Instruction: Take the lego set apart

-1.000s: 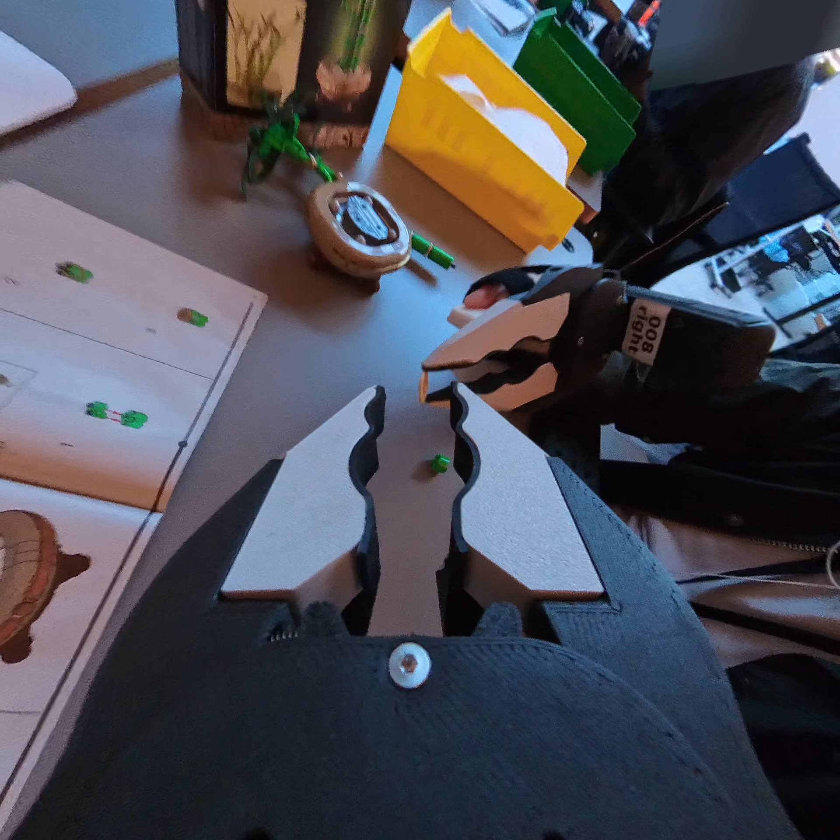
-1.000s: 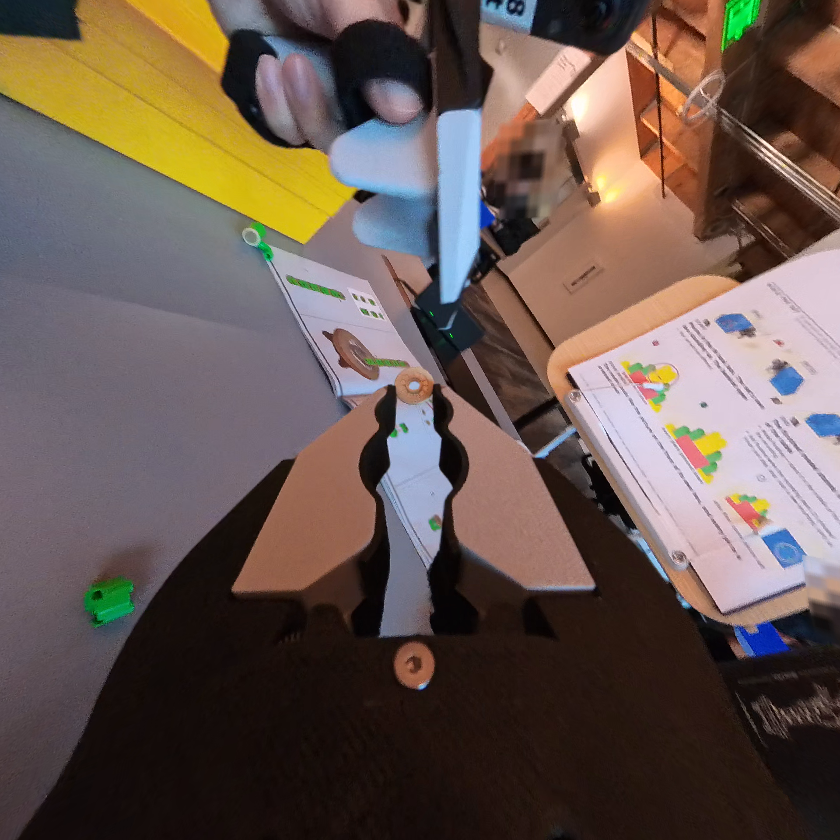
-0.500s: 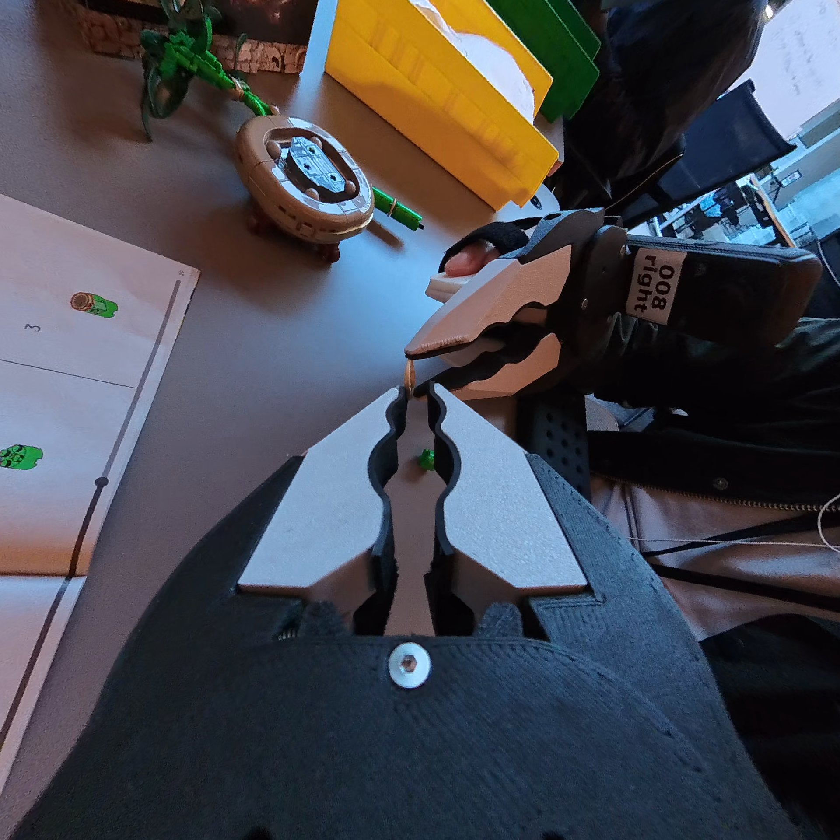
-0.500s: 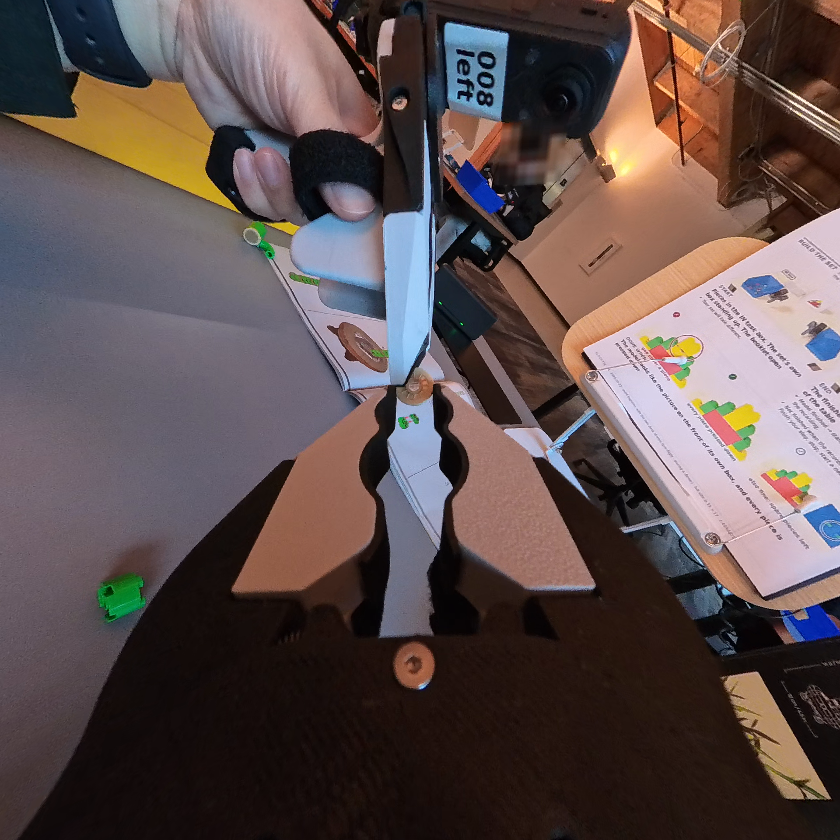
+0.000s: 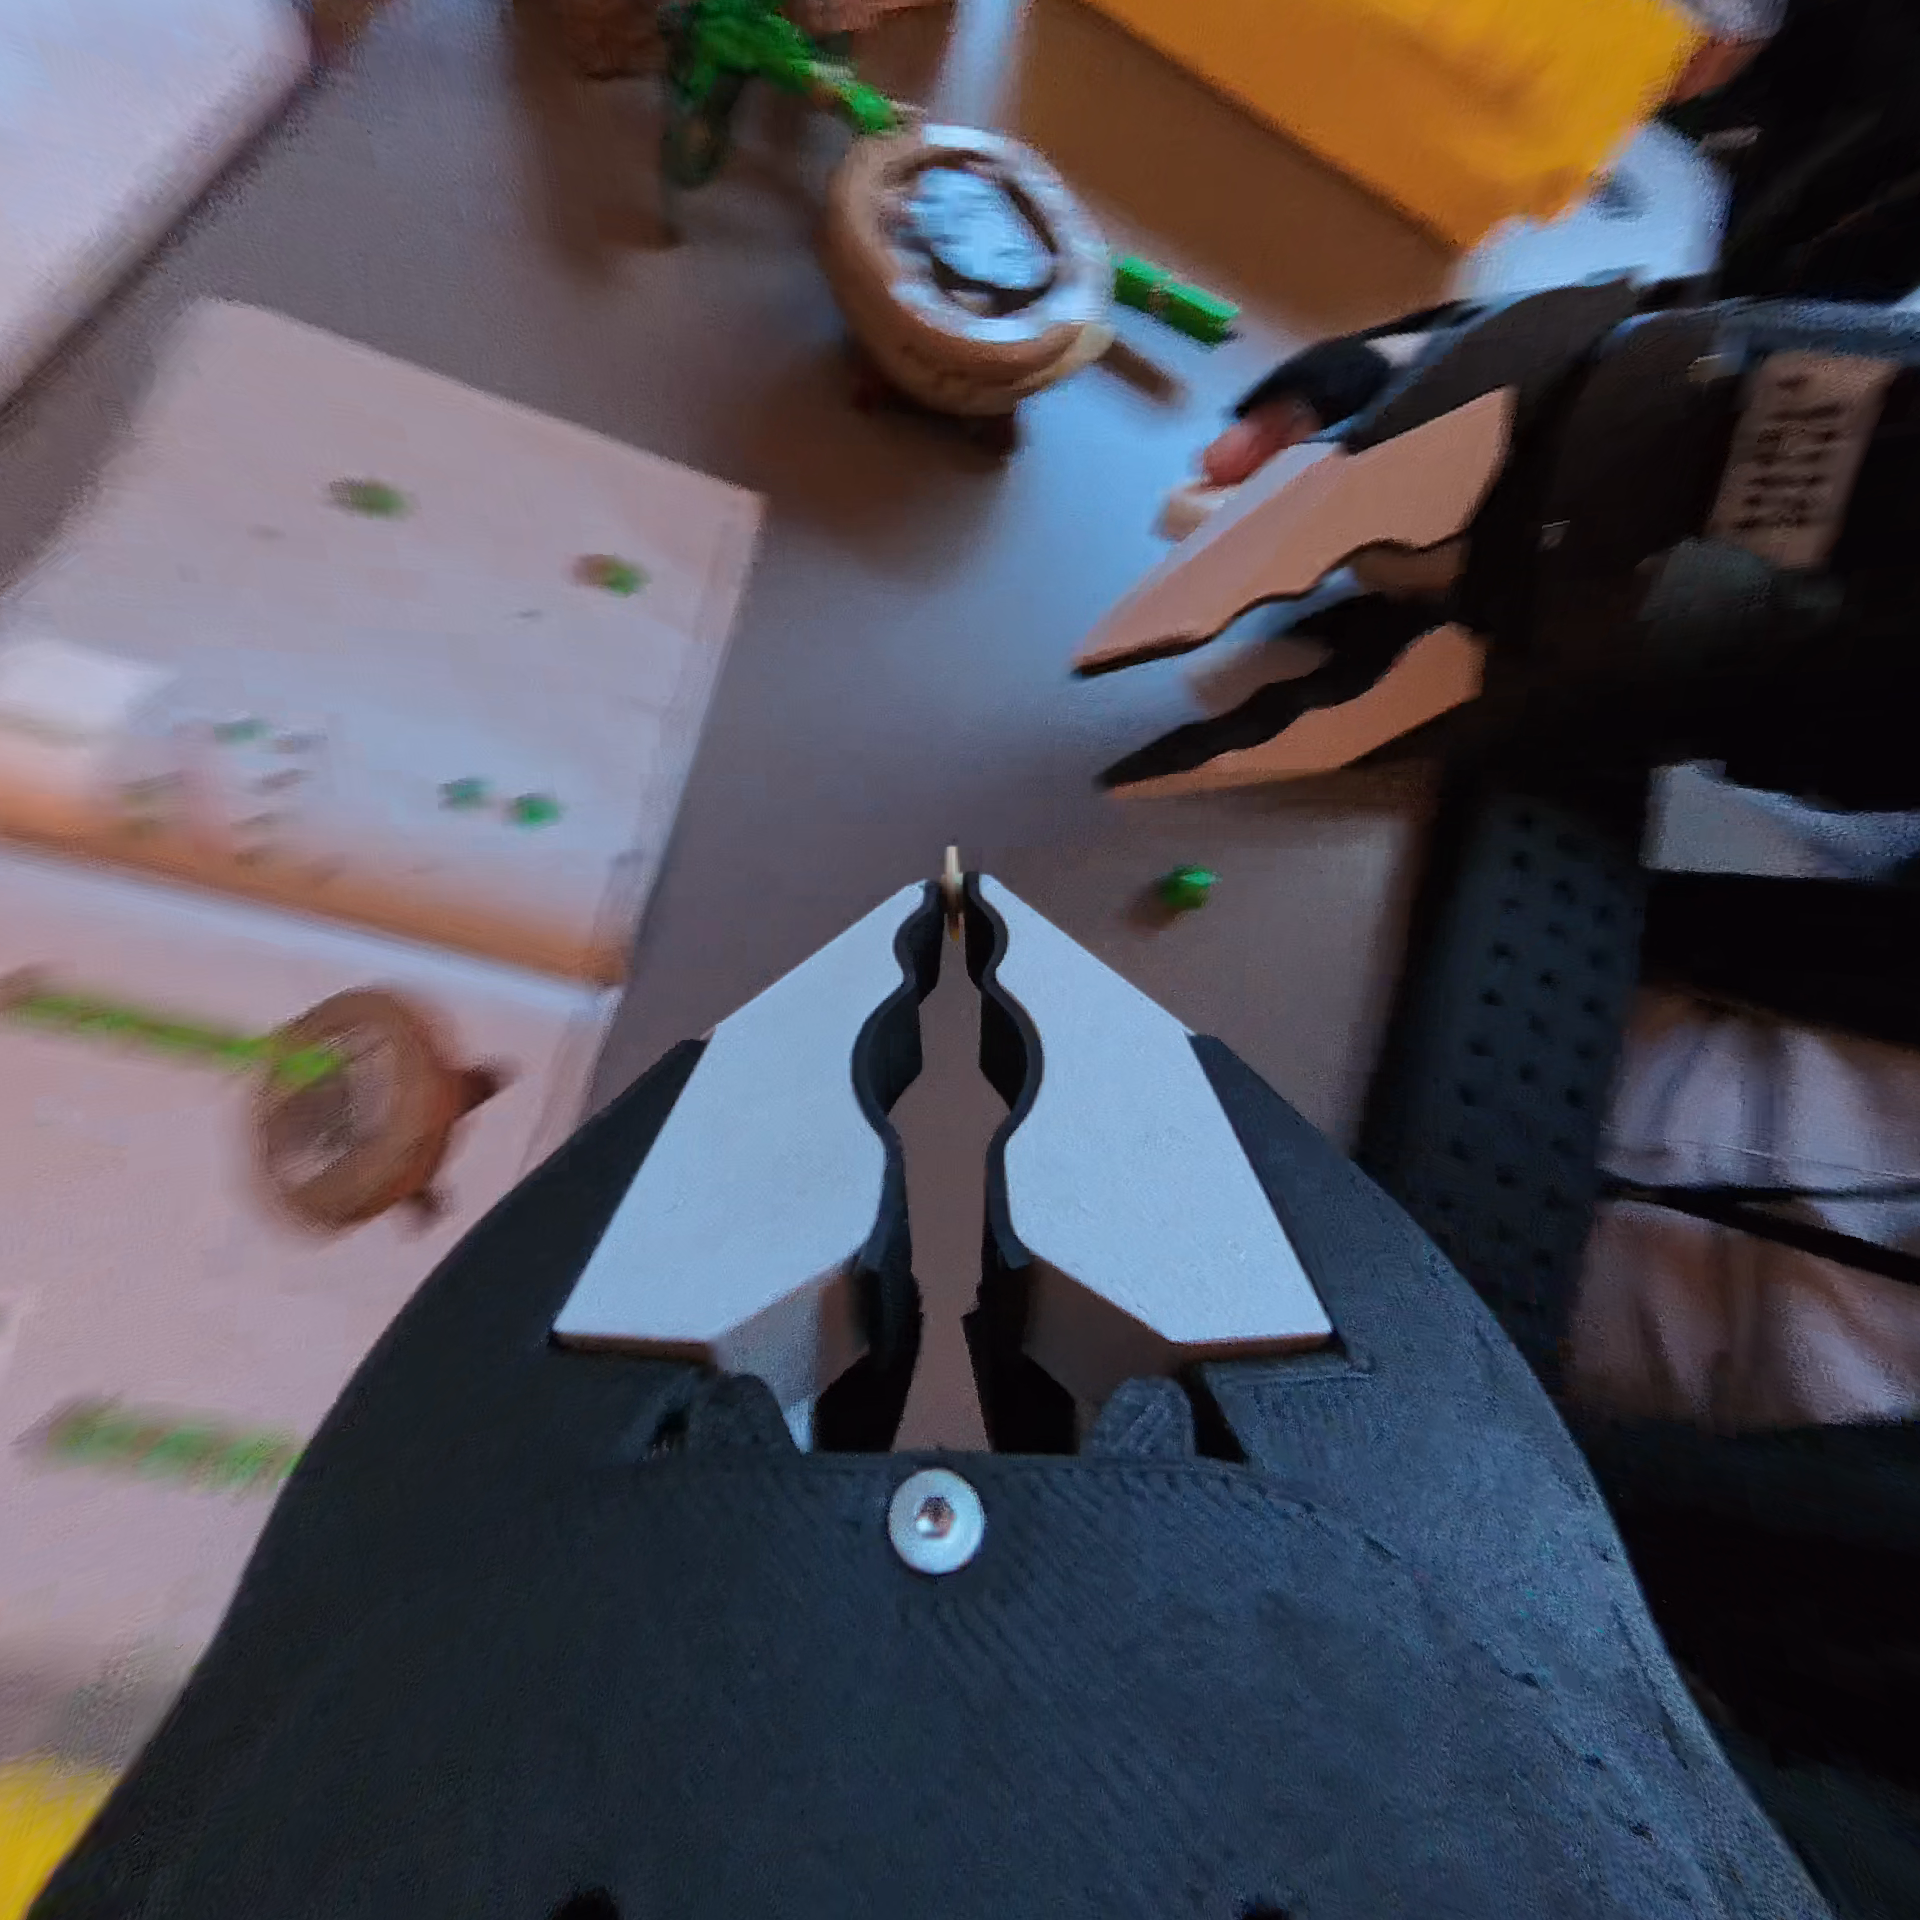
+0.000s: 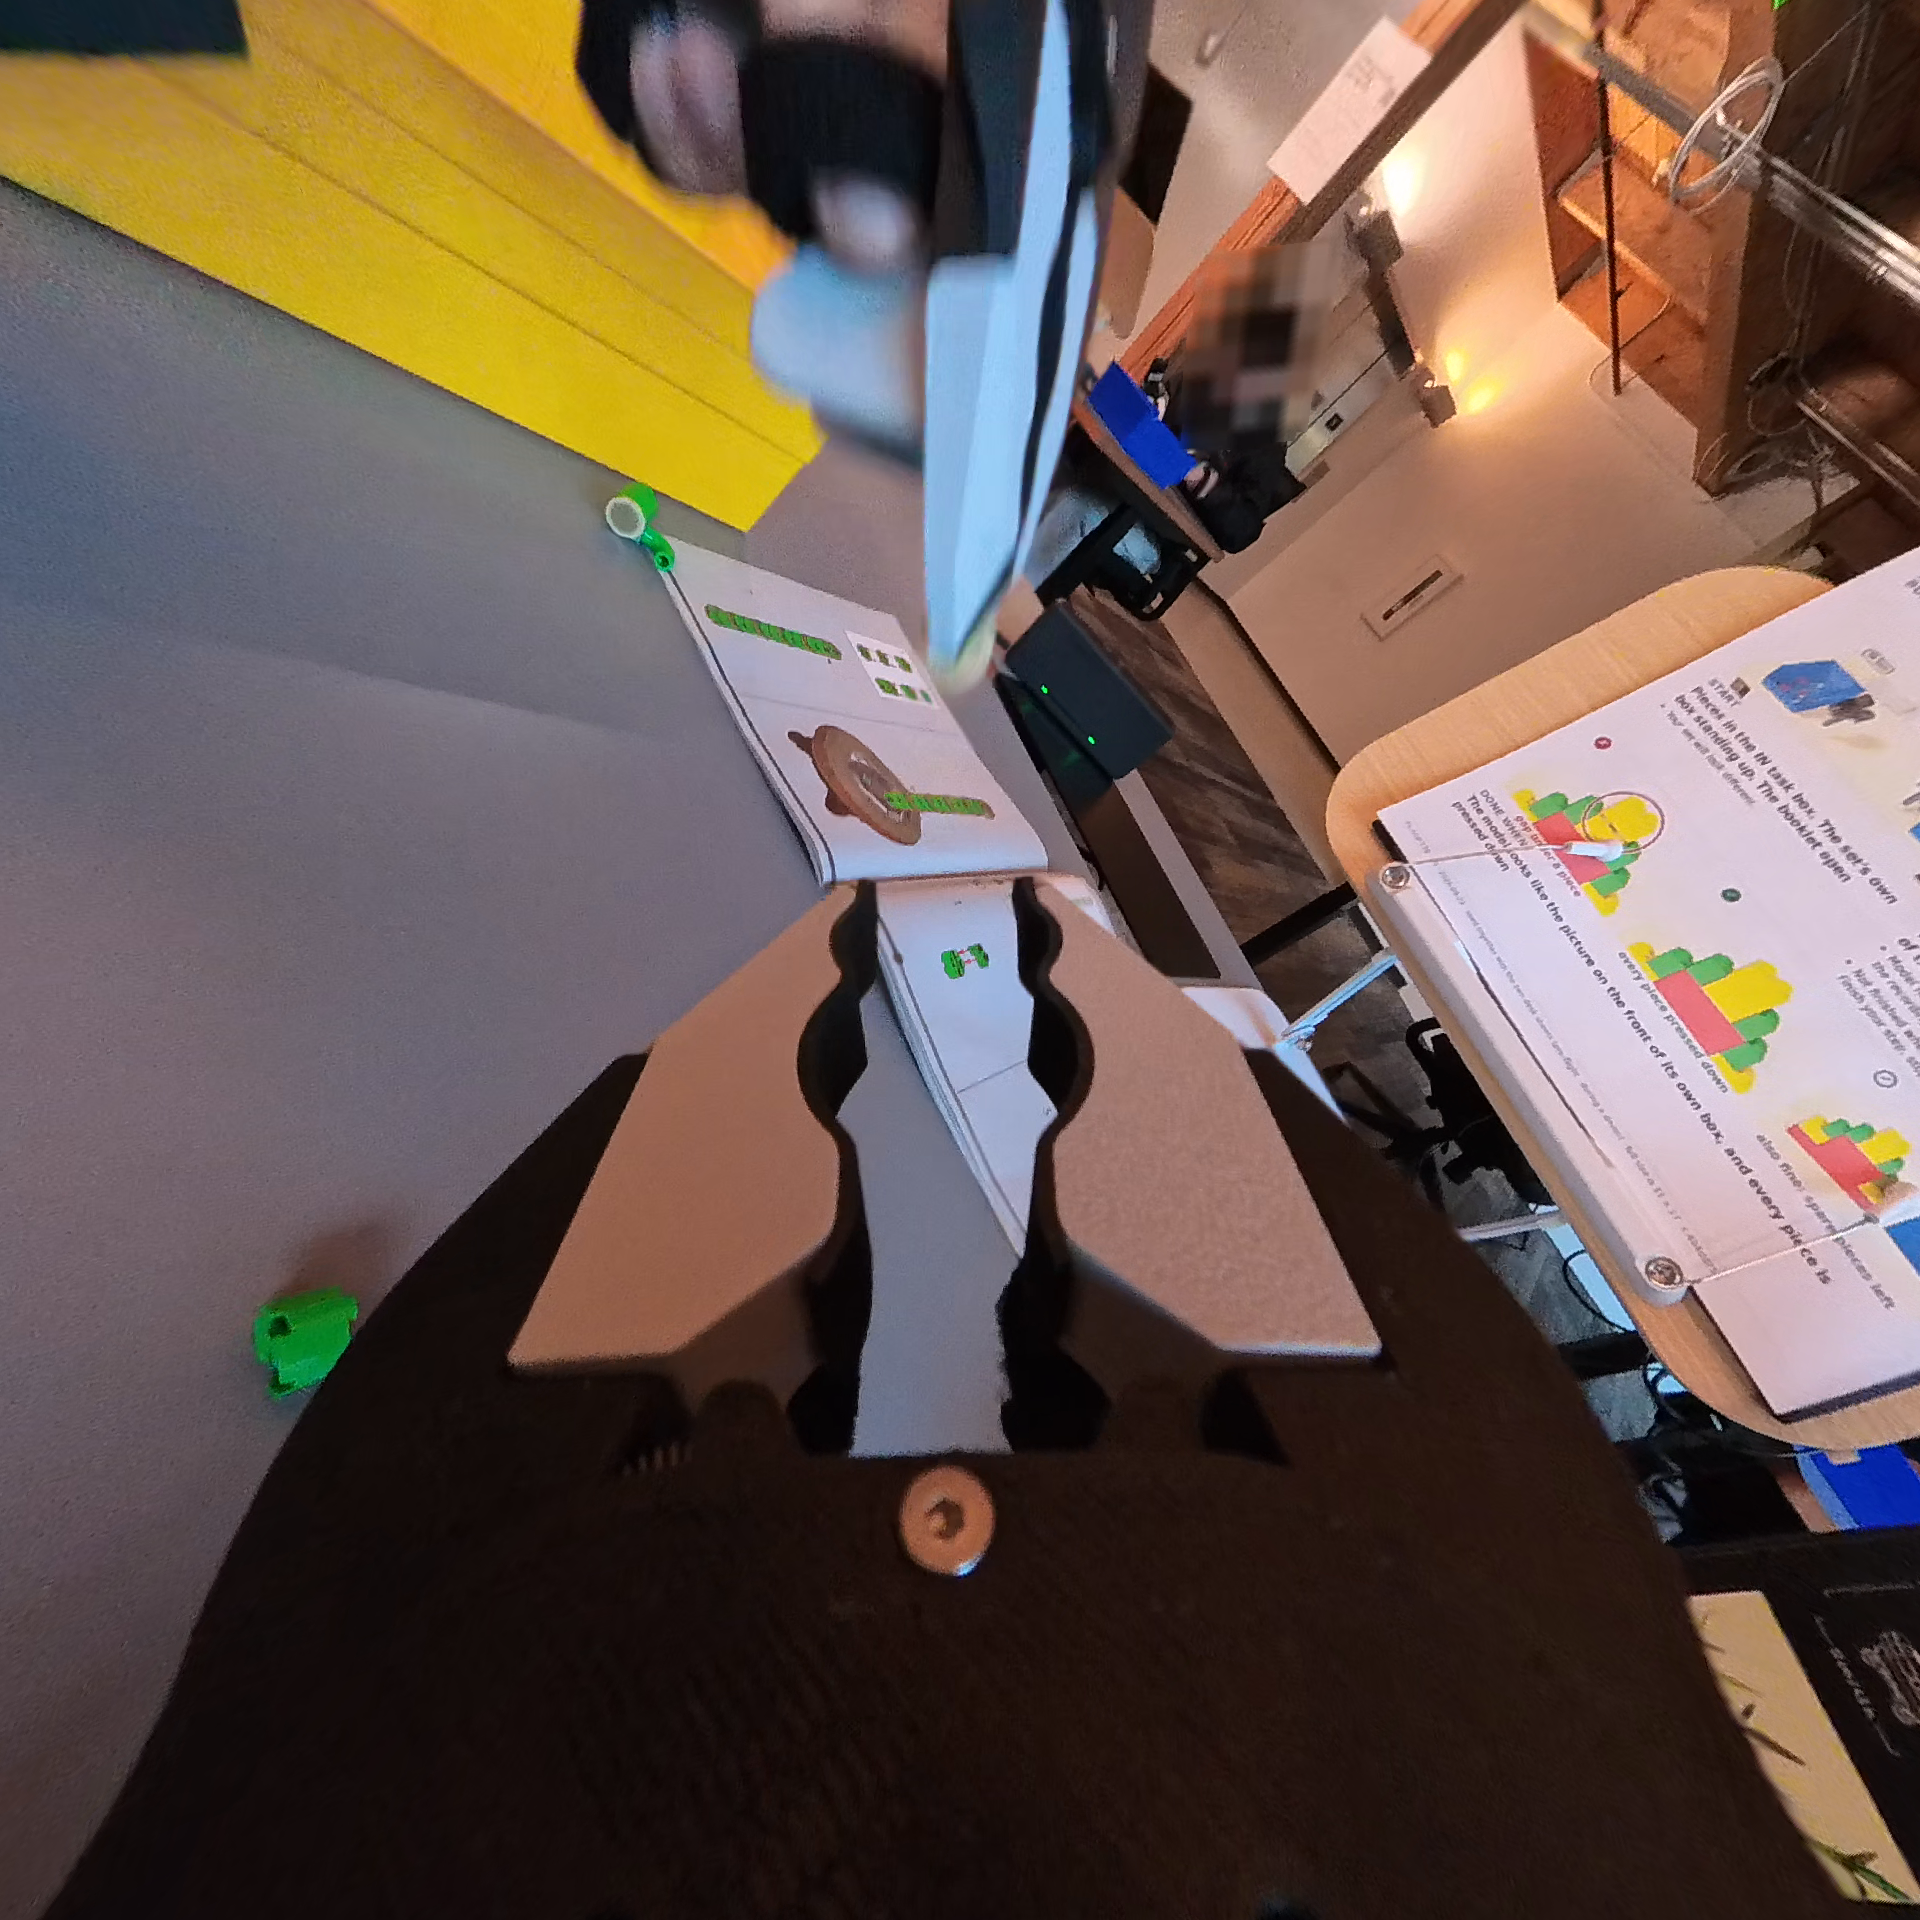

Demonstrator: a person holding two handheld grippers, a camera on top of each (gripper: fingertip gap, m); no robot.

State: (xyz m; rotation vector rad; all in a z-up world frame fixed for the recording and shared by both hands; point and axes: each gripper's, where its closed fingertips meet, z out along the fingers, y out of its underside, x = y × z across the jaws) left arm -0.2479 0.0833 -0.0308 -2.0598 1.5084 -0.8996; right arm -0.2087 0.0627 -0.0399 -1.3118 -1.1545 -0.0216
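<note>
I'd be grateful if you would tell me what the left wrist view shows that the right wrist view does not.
Only the left wrist view shows the round tan model, the green plant piece and the left gripper pinching a thin tan ring. Only the right wrist view shows the instruction sheet on a wooden board. Both show the open booklet, the yellow bin, the loose green piece and the open right gripper.

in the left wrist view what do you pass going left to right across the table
Open white instruction booklet → round tan lego base with a grey centre → small loose green lego piece → right gripper, its fingers apart.
</note>
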